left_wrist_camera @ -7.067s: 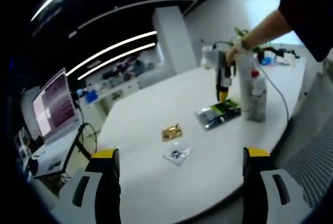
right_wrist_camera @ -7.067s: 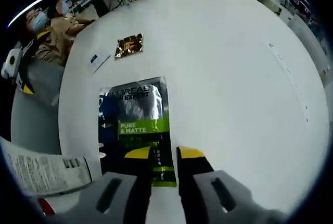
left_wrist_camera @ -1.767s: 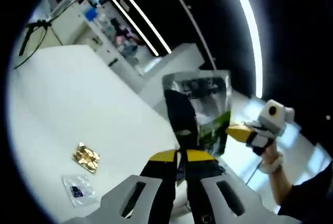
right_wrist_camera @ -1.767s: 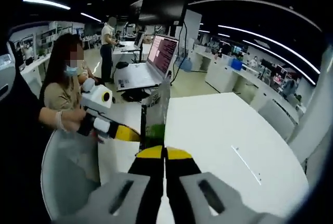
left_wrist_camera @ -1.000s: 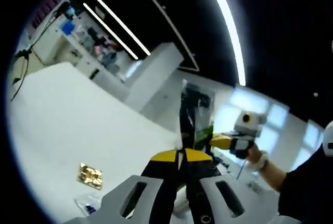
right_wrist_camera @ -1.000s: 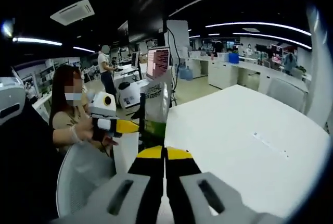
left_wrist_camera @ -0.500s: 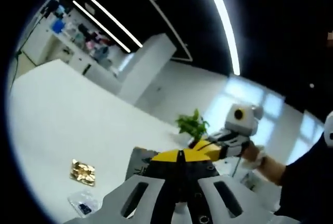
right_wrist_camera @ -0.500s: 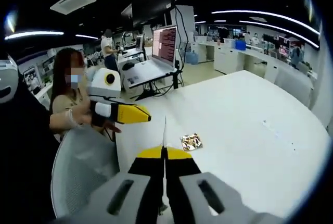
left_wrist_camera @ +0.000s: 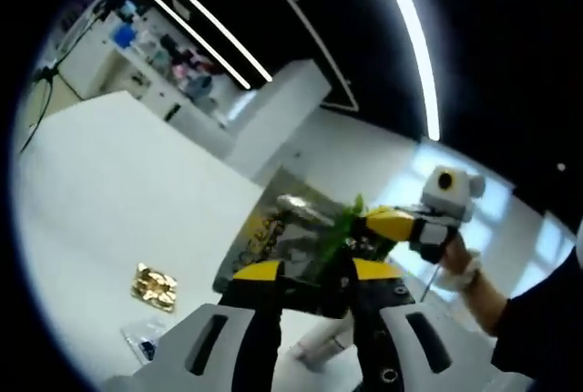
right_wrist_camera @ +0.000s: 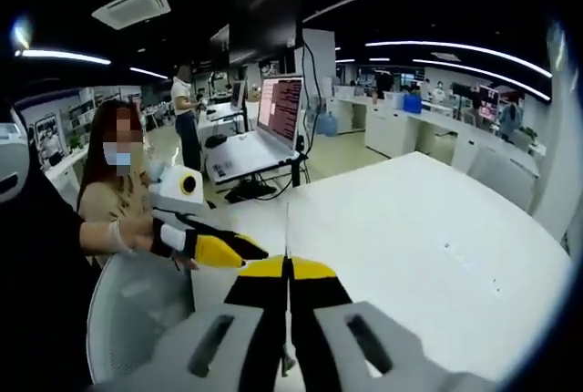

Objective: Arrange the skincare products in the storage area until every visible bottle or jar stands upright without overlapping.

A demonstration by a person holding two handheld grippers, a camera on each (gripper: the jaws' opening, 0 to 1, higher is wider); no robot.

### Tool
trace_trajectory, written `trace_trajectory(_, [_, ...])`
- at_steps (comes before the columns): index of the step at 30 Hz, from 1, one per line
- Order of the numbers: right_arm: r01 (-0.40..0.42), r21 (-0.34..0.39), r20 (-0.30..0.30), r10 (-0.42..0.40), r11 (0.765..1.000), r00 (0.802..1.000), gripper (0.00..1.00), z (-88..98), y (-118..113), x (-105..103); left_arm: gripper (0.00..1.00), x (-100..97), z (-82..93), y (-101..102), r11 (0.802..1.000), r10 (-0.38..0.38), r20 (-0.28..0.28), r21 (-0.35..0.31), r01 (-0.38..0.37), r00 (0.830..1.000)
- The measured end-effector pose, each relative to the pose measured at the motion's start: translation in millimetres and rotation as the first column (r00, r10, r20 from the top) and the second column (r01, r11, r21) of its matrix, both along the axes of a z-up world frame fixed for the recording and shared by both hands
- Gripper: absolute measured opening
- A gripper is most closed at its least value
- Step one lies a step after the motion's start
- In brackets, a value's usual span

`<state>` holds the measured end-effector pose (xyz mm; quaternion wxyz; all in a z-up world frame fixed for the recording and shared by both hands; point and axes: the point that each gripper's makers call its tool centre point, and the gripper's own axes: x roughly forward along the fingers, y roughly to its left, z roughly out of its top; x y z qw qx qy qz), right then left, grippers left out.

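Observation:
A silver and green skincare pouch [left_wrist_camera: 273,232] hangs in the air above the white table [left_wrist_camera: 109,191]. My left gripper [left_wrist_camera: 317,273] is open, its yellow-tipped jaws standing apart on either side of the pouch's lower edge. My right gripper [left_wrist_camera: 387,225] reaches in from the right and pinches the pouch. In the right gripper view, my right gripper [right_wrist_camera: 287,269] is shut on the pouch [right_wrist_camera: 287,228], seen edge-on as a thin line. The left gripper [right_wrist_camera: 228,251] sits just left of it, held by a hand.
A gold packet [left_wrist_camera: 152,283] and a small clear packet [left_wrist_camera: 146,345] lie on the table. A white bottle-like thing [left_wrist_camera: 319,348] lies low between my left jaws. An open laptop [right_wrist_camera: 278,109] stands beyond the table's [right_wrist_camera: 410,237] far edge, and a person sits at left.
My left gripper, shut on the pouch half a second ago, has opened. The right gripper keeps its hold. The pouch has tilted so its printed face shows.

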<state>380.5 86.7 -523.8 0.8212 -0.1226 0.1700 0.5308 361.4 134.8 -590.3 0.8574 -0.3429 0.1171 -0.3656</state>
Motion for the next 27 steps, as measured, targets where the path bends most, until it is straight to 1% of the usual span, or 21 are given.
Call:
trace_trajectory(2, [0.003,0.015,0.022,-0.003,1.000,1.000,0.01,11.2,-1,1,0.37,1.4,-5.4,-1,1.000,-0.003,-0.028,0.005,0.003,1.000])
trace_trajectory(5, [0.001,0.054,0.042,-0.003,0.999,0.999,0.01,27.4,0,2,0.42,1.7,-8.0,-2,1.000,-0.010,-0.038,0.006,0.010,0.999])
trace_trajectory(6, [-0.003,0.070,0.048,0.000,0.998,0.999,0.01,34.0,1,1,0.45,1.7,-8.4,-3,1.000,-0.013,-0.043,-0.004,0.013,0.999])
trace_trajectory(9, [-0.023,0.098,0.059,0.018,0.995,0.998,0.01,46.4,5,-3,0.54,2.0,-8.7,-5,0.999,-0.027,-0.064,-0.036,0.025,0.998])
trace_trajectory(10, [-0.036,0.112,0.059,0.030,0.993,0.998,0.01,50.5,8,-6,0.55,2.3,-7.7,-5,0.999,-0.031,-0.063,-0.047,0.029,0.998])
trace_trajectory(13, [-0.060,0.130,0.063,0.052,0.990,0.997,0.01,55.4,13,-12,0.55,2.3,-4.0,-5,0.997,-0.041,-0.056,-0.072,0.036,0.998])
trace_trajectory(16, [-0.088,0.163,0.044,0.082,0.983,0.996,0.01,57.4,20,-19,0.55,0.1,0.2,-8,0.992,-0.071,-0.052,-0.109,0.065,0.996])
trace_trajectory(18, [-0.099,0.184,0.029,0.096,0.978,0.995,0.01,56.0,25,-22,0.51,-2.5,6.1,-11,0.985,-0.108,-0.034,-0.140,0.102,0.994])
trace_trajectory(19, [-0.105,0.200,0.012,0.105,0.974,0.994,0.01,53.9,28,-24,0.47,-5.8,12.0,-14,0.978,-0.133,-0.013,-0.163,0.129,0.991])
trace_trajectory(21, [-0.099,0.207,-0.001,0.101,0.973,0.995,0.01,48.6,29,-22,0.33,-11.3,18.9,-18,0.970,-0.157,0.012,-0.185,0.157,0.988])
trace_trajectory(22, [-0.091,0.204,-0.006,0.094,0.975,0.996,0.01,45.4,28,-20,0.22,-13.5,21.1,-18,0.967,-0.165,0.022,-0.191,0.166,0.986])
trace_trajectory(23, [-0.079,0.200,-0.012,0.083,0.977,0.996,0.01,41.9,26,-18,0.19,-14.3,21.7,-18,0.967,-0.167,0.024,-0.192,0.168,0.986])
trace_trajectory(24, [-0.065,0.229,-0.041,0.076,0.971,0.996,0.01,42.3,23,-16,0.19,-13.1,13.8,-15,0.974,-0.161,-0.001,-0.162,0.159,0.987])
trace_trajectory(25, [-0.057,0.241,-0.065,0.075,0.969,0.995,0.01,40.8,21,-16,0.16,-13.2,14.5,-14,0.974,-0.158,0.000,-0.166,0.156,0.987])
trace_trajectory(26, [-0.043,0.249,-0.056,0.059,0.967,0.997,0.01,40.2,17,-12,0.15,-12.8,15.5,-12,0.972,-0.162,0.004,-0.171,0.160,0.987])
trace_trajectory(27, [-0.037,0.245,-0.062,0.053,0.969,0.997,0.01,38.7,15,-11,0.13,-12.6,15.2,-11,0.972,-0.162,0.001,-0.175,0.160,0.987])
